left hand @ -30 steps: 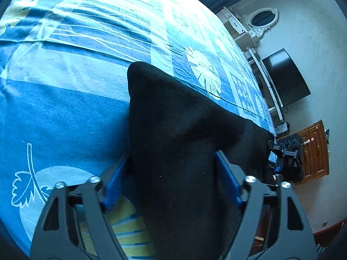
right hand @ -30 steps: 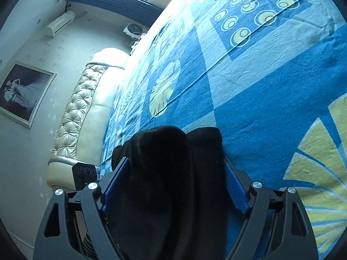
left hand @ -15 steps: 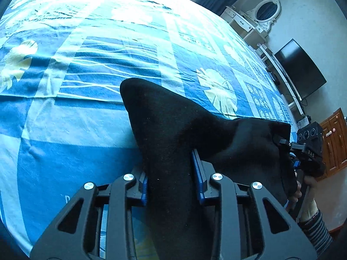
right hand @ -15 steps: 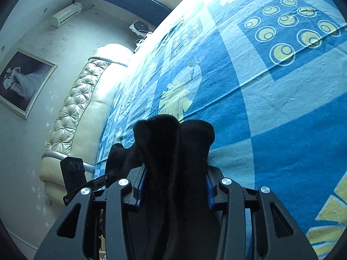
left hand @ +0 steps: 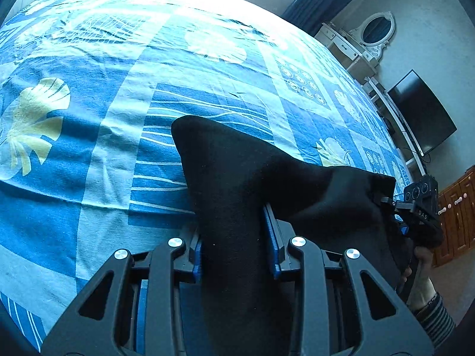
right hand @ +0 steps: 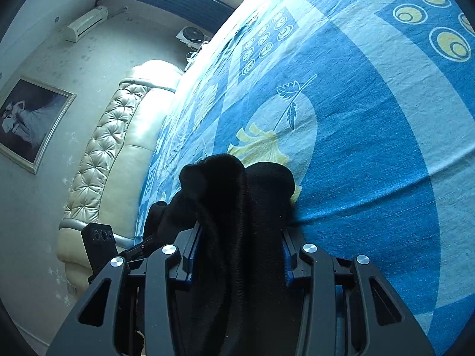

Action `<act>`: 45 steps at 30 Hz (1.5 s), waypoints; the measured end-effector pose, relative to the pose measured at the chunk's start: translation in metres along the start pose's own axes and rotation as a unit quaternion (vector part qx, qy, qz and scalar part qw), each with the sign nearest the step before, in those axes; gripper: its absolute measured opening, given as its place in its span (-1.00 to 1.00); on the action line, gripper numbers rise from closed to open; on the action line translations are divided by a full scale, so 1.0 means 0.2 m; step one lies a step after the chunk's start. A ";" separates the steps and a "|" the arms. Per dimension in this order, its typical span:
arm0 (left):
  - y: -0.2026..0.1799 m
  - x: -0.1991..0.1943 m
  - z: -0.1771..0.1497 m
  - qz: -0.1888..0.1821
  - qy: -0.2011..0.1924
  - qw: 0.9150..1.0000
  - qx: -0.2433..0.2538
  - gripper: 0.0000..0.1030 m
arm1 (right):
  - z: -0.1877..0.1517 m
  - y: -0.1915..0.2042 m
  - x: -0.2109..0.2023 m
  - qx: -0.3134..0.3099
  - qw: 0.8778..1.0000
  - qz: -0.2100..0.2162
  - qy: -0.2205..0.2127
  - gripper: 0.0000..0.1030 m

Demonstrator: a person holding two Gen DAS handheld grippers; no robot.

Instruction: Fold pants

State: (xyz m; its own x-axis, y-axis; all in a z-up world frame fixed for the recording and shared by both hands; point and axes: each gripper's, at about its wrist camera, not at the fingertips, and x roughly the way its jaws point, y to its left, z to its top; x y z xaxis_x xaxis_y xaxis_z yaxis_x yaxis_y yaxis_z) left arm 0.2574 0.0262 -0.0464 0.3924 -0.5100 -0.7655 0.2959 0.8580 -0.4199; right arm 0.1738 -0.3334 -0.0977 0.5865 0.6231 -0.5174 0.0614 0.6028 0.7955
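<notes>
The black pants (left hand: pixel 243 178) are held up over the blue patterned bed sheet (left hand: pixel 89 118). My left gripper (left hand: pixel 234 237) is shut on one end of the black fabric, which stands up between its blue pads. The pants stretch to the right toward my right gripper (left hand: pixel 415 207), seen there in a hand. In the right wrist view my right gripper (right hand: pixel 237 243) is shut on a bunched end of the pants (right hand: pixel 234 195). My left gripper (right hand: pixel 101 243) shows at the lower left there.
The bed sheet (right hand: pixel 371 148) fills most of both views. A padded cream headboard (right hand: pixel 112 148) and a framed picture (right hand: pixel 29 121) are on the left. A black TV (left hand: pixel 421 112), a white dresser with mirror (left hand: pixel 365 38) and a wooden cabinet (left hand: pixel 457 216) stand at the right.
Both grippers closed from wide open onto the black pants. Both then lifted the fabric, and the views swung upward over the bed.
</notes>
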 end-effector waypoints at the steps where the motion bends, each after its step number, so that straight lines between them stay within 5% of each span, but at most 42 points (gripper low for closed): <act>1: 0.00 0.00 0.00 0.001 -0.002 1.000 0.001 -0.37 | 0.00 0.00 0.00 -0.001 1.000 0.001 -0.001 -0.19; 21: -0.01 0.01 -0.01 0.005 -0.010 1.000 0.013 -0.25 | -0.01 -0.02 0.00 0.005 1.000 0.013 -0.009 -0.18; 26: 0.01 -0.05 -0.05 -0.016 -0.008 1.000 0.008 0.37 | -0.01 -0.01 -0.05 0.023 0.999 0.035 -0.005 0.19; 29: 0.03 -0.13 -0.14 -0.037 -0.010 0.999 -0.009 0.43 | -0.06 -0.02 -0.13 0.039 0.998 0.047 -0.017 0.40; 39: 0.04 -0.28 -0.53 -0.107 0.017 0.990 -0.094 0.61 | -0.37 -0.02 -0.36 0.051 0.998 0.022 -0.009 0.52; 45: 0.01 -0.25 -0.53 -0.101 0.009 0.989 -0.103 0.62 | -0.43 0.05 -0.30 0.021 1.000 -0.013 0.003 0.66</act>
State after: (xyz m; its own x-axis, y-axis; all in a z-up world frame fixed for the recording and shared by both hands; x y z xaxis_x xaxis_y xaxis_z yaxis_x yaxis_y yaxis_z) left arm 0.1458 0.0602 -0.0621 0.3279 -0.6732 -0.6627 0.1829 0.7335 -0.6546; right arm 0.0705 -0.3222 -0.0854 0.5790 0.6106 -0.5403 0.1109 0.5976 0.7941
